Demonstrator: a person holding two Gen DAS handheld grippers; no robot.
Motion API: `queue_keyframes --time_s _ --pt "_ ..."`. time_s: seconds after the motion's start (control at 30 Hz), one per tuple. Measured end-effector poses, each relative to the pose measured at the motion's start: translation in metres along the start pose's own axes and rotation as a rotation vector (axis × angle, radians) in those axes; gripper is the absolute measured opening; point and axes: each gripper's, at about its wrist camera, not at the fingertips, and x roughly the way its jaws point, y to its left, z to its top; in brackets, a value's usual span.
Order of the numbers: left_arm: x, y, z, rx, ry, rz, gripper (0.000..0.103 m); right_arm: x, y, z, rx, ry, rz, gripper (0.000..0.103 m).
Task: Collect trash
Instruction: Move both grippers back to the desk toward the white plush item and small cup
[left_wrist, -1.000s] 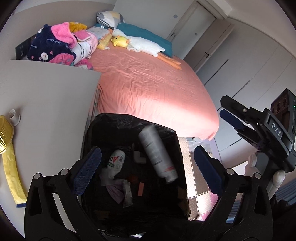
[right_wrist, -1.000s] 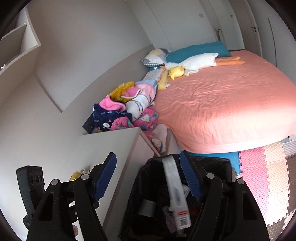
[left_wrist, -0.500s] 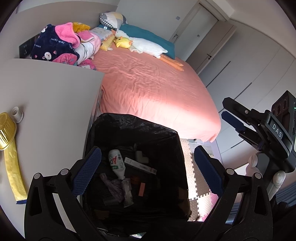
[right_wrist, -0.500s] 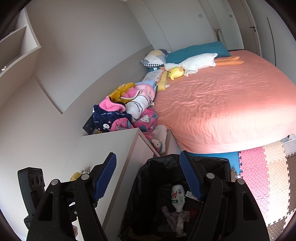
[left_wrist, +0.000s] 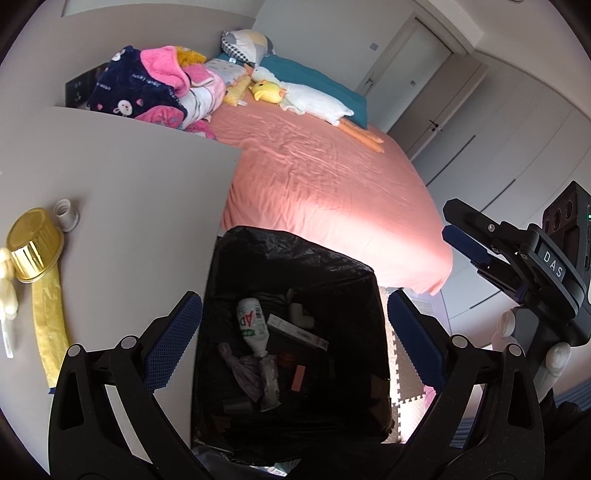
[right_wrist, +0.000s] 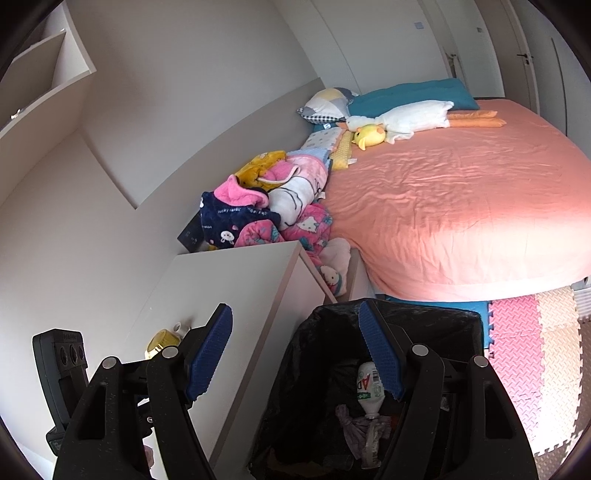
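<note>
A bin lined with a black bag (left_wrist: 295, 251) stands between the white bedside cabinet and the bed; it also shows in the right wrist view (right_wrist: 424, 317). Inside lie a white AD bottle (left_wrist: 251, 321), a flat grey box (left_wrist: 297, 332), crumpled wrappers (left_wrist: 251, 373) and other scraps. My left gripper (left_wrist: 291, 343) is open and empty above the bin. My right gripper (right_wrist: 295, 358) is open and empty, over the bin's left rim; it shows from the side in the left wrist view (left_wrist: 480, 247). A gold foil cup (left_wrist: 33, 251), a yellow wrapper strip (left_wrist: 48, 325) and a small white cap (left_wrist: 66, 214) lie on the cabinet.
The white cabinet top (left_wrist: 129, 206) is left of the bin. The bed with a pink sheet (left_wrist: 325, 192) lies beyond, with piled clothes (left_wrist: 155, 88) and a duck plush (left_wrist: 295, 92). Foam floor mats (right_wrist: 535, 332) are at the right.
A grey tube-like item that was falling over the bin a second ago now lies inside it. Both grippers stay open and have shifted only slightly.
</note>
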Motion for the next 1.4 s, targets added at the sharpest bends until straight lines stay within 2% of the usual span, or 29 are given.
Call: queue_keyframes --time_s 1.07,1.4 --pt "-0.075 0.093 -0.032 -0.189 -0.123 0.207 0.096 0.078 0.113 -0.028 -0.195 0.168 0.169 0.072" --pt "-0.083 0.118 -0.035 -0.244 -0.132 0.252 0.096 0.104 0.135 -0.035 -0.234 0.229 0.188 0.072"
